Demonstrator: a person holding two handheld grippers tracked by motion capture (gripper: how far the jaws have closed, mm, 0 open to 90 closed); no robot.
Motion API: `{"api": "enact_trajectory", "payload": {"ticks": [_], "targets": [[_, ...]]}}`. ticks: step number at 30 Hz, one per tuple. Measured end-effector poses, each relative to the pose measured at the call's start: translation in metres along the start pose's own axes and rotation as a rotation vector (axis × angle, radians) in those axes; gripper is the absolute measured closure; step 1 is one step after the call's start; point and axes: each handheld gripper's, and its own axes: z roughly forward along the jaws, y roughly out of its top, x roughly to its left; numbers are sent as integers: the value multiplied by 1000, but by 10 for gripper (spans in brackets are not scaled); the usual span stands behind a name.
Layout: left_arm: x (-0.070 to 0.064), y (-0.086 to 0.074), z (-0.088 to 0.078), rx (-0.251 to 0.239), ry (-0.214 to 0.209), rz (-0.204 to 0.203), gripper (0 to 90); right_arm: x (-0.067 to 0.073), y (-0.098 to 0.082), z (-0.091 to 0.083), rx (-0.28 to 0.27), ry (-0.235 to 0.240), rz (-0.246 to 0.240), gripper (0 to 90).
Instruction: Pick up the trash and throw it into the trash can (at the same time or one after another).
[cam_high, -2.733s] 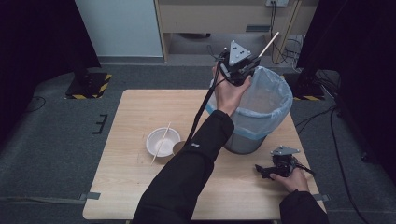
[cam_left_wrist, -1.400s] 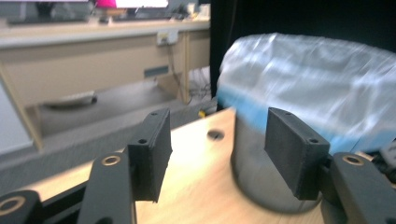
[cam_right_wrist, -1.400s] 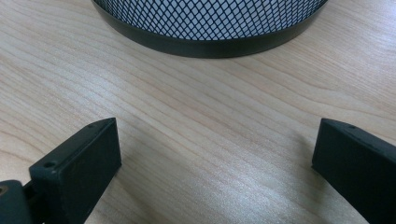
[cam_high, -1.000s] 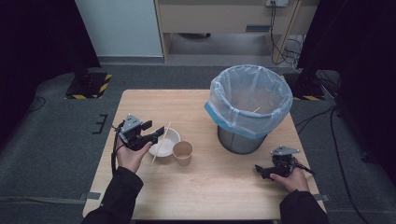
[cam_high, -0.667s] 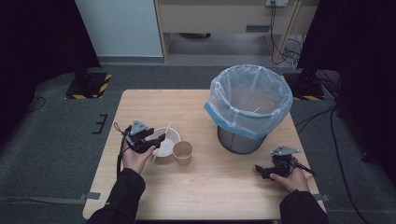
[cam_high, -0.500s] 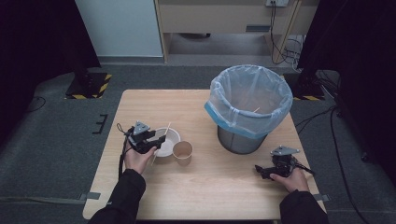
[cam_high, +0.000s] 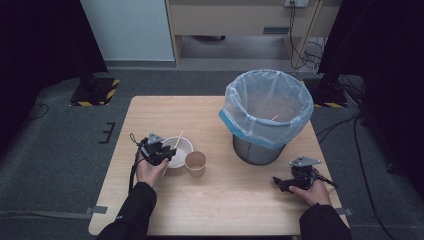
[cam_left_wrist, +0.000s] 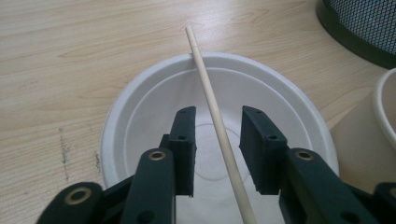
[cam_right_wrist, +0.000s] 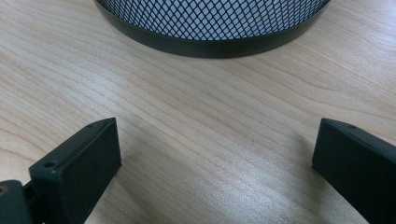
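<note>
Left tool released, jaws astride chopstick lying across white bowl, just beside paper cup. Likely clearing bench: next, close on stick. Right tool released, resting near bin.

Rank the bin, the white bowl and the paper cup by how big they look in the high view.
1. Mesh trash bin with its blue liner, clearly largest.
2. White bowl.
3. Brown paper cup, a little smaller than the bowl beside it.
</note>
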Motion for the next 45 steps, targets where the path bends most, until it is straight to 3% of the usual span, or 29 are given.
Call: {"api": "enact_trajectory", "payload": {"ticks": [13, 20, 45], "targets": [[2, -1, 0, 30, -22, -29, 849, 0, 0, 0, 0, 0, 0, 14], [0, 0, -2, 22, -34, -27, 855, 0, 0, 0, 0, 0, 0, 14], [-13, 30, -55, -217, -87, -10, 854, 0, 0, 0, 0, 0, 0, 14]]}}
